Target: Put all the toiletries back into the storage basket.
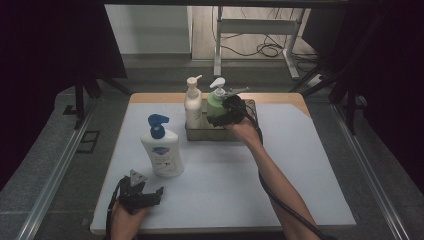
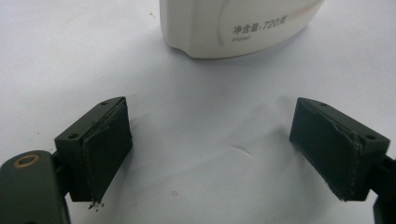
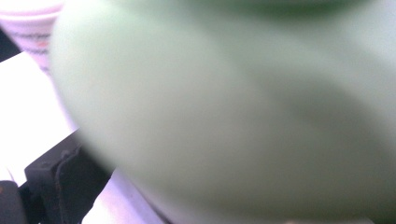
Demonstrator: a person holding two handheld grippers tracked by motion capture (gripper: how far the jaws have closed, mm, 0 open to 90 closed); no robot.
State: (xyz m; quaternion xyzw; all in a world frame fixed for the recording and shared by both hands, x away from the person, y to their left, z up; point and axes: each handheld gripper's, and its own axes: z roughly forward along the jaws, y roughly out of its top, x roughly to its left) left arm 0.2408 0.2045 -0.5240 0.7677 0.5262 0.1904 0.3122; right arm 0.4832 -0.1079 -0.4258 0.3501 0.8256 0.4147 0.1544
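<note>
A green pump bottle (image 1: pixel 216 105) stands in a metal tray (image 1: pixel 197 134) at the back of the table, beside a cream pump bottle (image 1: pixel 192 102). My right gripper (image 1: pixel 223 116) reaches around the green bottle (image 3: pixel 233 116) from the right, jaws wide, one black pad (image 3: pixel 70 186) at its side without clearly pressing. A white soap bottle with a blue pump (image 1: pixel 161 150) stands at the left. My left gripper (image 1: pixel 150 189) rests on the table in front of it, open and holding nothing (image 2: pixel 210 149), with that bottle's base (image 2: pixel 233 28) just ahead.
The white mat (image 1: pixel 280 170) covers the table, with bare room at the right and front centre. The right gripper's cable (image 1: pixel 272 192) trails along the forearm. Beyond the far edge are table legs and floor cables (image 1: pixel 265 47).
</note>
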